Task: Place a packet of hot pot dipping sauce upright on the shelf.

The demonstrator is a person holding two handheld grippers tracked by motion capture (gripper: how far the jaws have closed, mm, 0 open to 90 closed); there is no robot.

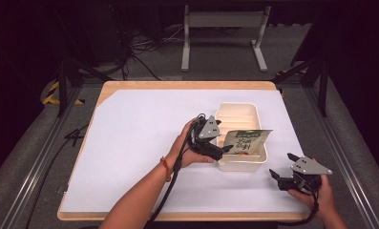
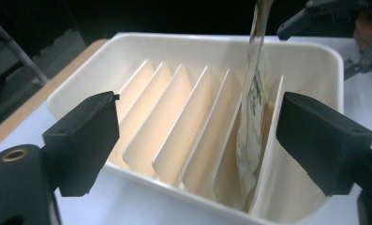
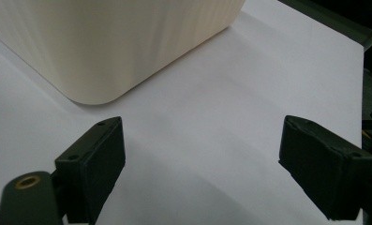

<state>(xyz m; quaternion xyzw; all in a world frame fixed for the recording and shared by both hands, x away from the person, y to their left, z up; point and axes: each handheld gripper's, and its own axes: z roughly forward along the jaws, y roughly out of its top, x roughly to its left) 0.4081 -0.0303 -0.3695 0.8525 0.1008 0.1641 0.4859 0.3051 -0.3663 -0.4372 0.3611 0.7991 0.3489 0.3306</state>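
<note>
One slotted tray (image 1: 238, 110), one packet (image 1: 247, 141), two hand-held grippers.

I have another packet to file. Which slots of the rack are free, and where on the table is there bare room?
The rack has free slots on the far side of the packet. The white sheet lies bare left of the left gripper and beyond the rack. It is crowded at the rack's near end, with the packet, that gripper, and the right gripper close by.

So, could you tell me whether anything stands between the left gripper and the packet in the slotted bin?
Nothing visible does. The left gripper is open, jaws either side of the packet, which stands in an end slot of the bin between two dividers.
</note>
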